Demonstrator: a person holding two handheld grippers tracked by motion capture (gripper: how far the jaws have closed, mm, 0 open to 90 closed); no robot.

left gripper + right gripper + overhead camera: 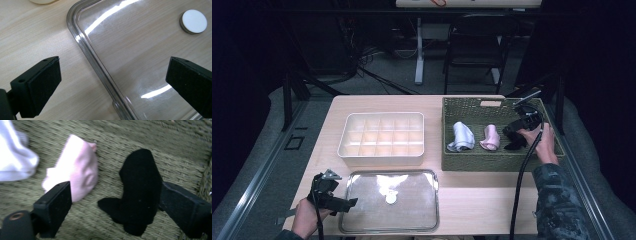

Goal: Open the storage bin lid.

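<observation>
Right claw (pixel 115 207) is down in the basket (pixel 452 162), jaws apart around the black sock (pixel 138 192), not clamped. The sock lies flat at the basket's right end, pink sock (pixel 77 170) just beside it. Risks: pads snag the weave, or one jaw catches the pink sock too. Left claw (pixel 112 85) idles with jaws apart over the tray (pixel 100 72) edge on the desk (pixel 32 32).

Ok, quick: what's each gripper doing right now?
Left gripper: open, holding nothing, jaws straddling the clear tray's rim.
Right gripper: open, holding nothing, jaws around the black sock in the basket.
</observation>
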